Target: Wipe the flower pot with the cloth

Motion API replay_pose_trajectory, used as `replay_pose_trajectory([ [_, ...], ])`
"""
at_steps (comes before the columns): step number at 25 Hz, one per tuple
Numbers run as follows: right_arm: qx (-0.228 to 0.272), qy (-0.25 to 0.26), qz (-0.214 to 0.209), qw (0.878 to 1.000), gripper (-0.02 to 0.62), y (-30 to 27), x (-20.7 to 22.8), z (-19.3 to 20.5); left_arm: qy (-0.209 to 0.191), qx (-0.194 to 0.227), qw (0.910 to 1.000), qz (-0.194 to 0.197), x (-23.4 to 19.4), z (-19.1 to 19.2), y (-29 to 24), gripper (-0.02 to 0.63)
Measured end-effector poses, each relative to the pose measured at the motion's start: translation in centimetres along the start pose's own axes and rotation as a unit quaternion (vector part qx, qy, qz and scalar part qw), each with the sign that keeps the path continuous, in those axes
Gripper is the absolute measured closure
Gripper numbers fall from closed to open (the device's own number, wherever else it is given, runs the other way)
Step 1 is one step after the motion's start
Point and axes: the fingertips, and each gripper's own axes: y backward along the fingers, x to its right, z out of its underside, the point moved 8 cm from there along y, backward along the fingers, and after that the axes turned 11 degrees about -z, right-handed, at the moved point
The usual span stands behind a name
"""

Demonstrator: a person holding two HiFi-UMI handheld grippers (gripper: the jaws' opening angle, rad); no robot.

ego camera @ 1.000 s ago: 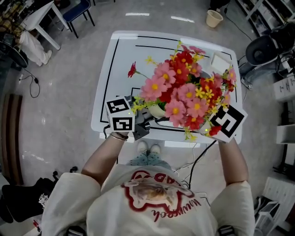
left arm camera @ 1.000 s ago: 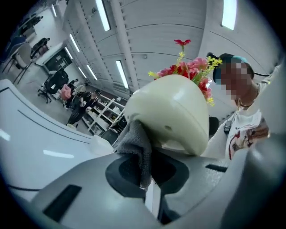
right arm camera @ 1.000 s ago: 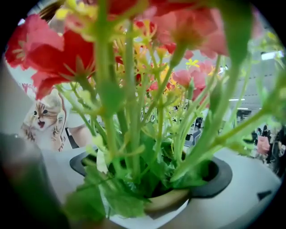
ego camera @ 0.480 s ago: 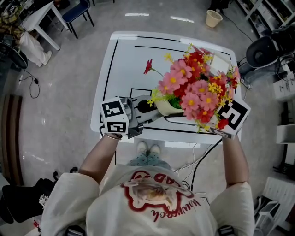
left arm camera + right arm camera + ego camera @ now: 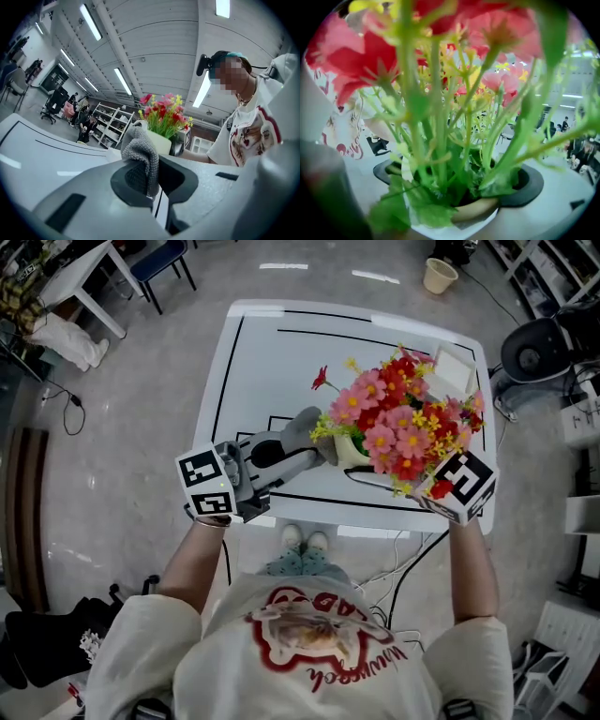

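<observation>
My left gripper (image 5: 149, 176) is clamped on the cloth (image 5: 140, 150), just left of the pot (image 5: 351, 450); my right gripper (image 5: 459, 180) grips the pot

No words or numbers could be read with certainty.

The shirt (image 5: 323, 638) of the person carried a line of red letters under a cartoon picture, upside down in the head view and too small to spell out. The left cube (image 5: 208, 486) on the left gripper (image 5: 312, 454) and the right cube (image 5: 457, 486) on the right gripper (image 5: 459, 206) showed only black-and-white square marker patterns, no letters.
</observation>
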Motion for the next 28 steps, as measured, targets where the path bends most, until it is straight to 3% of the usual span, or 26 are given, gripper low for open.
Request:
replay_pose_trajectory([
  [3,-0.025,-0.003,0.025,0.999,0.02,-1.4,-0.3,2.8,-0.003,0.012,0.9996,-0.027,-0.4,-0.2,1.6,0.594],
  [11,-0.006,-0.095,0.041,0.995,0.02,-7.2,-0.7,11.1,-0.012,-0.03,0.9933,-0.111,-1.4,3.2,3.4,0.594],
  [14,-0.015,-0.121,0.059,0.991,0.02,-8.9,-1.1,12.3,-0.018,-0.039,0.9899,-0.135,-1.3,4.3,4.1,0.594],
  [21,-0.025,-0.124,0.108,0.986,0.02,-10.3,-0.9,13.3,-0.047,-0.06,0.9781,-0.194,-1.8,5.5,4.1,0.594],
  [28,-0.017,-0.108,0.137,0.984,0.02,-10.4,-1.5,13.7,-0.057,-0.075,0.9755,-0.199,-1.6,5.9,3.6,0.594],
])
